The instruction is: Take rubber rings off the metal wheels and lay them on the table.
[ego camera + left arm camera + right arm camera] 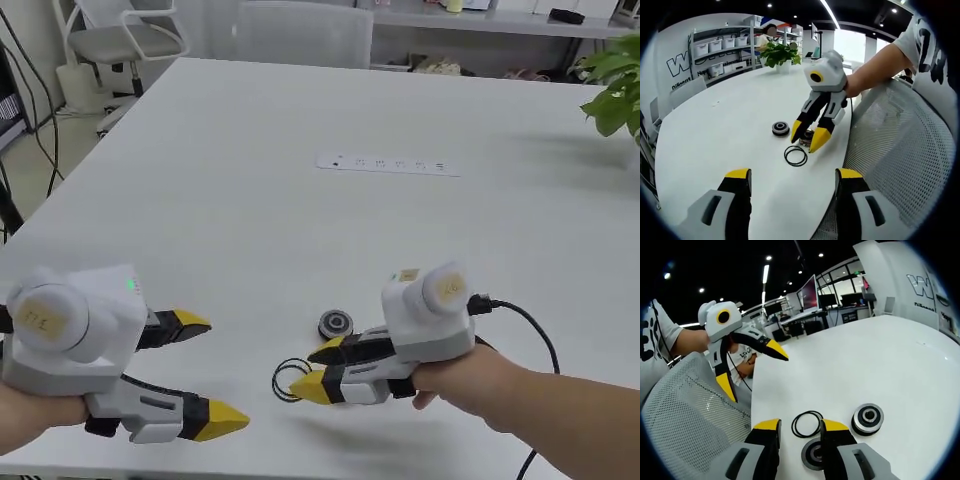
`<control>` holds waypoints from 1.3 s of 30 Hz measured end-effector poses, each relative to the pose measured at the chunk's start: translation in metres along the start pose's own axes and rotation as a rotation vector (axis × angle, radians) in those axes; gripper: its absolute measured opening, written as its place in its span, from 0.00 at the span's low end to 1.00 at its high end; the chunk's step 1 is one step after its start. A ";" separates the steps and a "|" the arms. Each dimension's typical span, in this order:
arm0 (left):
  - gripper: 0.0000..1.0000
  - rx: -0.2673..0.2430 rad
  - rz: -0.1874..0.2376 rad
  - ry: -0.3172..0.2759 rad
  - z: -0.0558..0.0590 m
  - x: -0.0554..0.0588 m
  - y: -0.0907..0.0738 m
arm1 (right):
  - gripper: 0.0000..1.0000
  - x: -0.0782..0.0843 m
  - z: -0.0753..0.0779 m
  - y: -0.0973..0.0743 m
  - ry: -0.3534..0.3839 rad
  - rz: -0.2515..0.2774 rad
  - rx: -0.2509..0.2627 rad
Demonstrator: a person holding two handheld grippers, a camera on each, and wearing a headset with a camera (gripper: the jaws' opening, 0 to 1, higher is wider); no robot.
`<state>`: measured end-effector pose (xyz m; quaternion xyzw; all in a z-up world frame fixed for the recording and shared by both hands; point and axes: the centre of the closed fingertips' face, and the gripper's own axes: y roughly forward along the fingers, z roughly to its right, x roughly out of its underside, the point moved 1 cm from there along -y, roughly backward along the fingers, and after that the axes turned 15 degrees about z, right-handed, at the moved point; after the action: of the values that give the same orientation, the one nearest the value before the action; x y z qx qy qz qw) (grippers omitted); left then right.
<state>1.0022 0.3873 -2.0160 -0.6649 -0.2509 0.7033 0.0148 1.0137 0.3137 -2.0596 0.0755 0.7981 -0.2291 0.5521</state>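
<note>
Head view: left gripper (222,371) held off to the side, jaws wide, nothing in them; it looks parked to leave room. Right gripper (308,372) sits low over the table (300,150), one wheel (335,324) just beyond its tips. Left gripper view: rings (795,155) lie flat on the table near the edge, off the wheels. Right gripper view: jaws parted, gripping nothing, straddling a second wheel (812,454), probably lined up to strip it next.

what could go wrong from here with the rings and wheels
The loose rubber rings lie near the edge of the table, right by the right gripper; a nudge might sweep them off. The wheel at its open jaws is unsteadied, with the left gripper held apart, so it may skid.
</note>
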 end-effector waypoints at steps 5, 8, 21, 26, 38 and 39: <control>0.66 0.001 0.000 0.000 0.000 0.000 0.001 | 0.32 -0.003 0.000 0.000 -0.006 0.012 -0.001; 0.66 0.002 0.001 0.001 0.000 -0.001 0.001 | 0.33 -0.004 0.000 -0.001 -0.008 0.019 -0.002; 0.66 -0.002 0.007 0.007 -0.004 -0.005 0.001 | 0.36 -0.020 0.002 -0.011 -0.013 0.087 0.005; 0.66 -0.001 0.010 0.010 -0.005 -0.007 0.001 | 0.37 -0.025 0.008 -0.018 -0.018 0.111 0.025; 0.65 0.007 0.028 0.026 -0.010 -0.020 0.010 | 0.38 -0.035 0.025 -0.037 -0.024 0.148 0.080; 0.65 0.008 0.028 0.026 -0.010 -0.021 0.012 | 0.38 -0.035 0.026 -0.038 -0.026 0.149 0.083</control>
<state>1.0179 0.3730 -2.0006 -0.6773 -0.2383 0.6959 0.0108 1.0349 0.2731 -2.0245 0.1547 0.7730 -0.2212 0.5742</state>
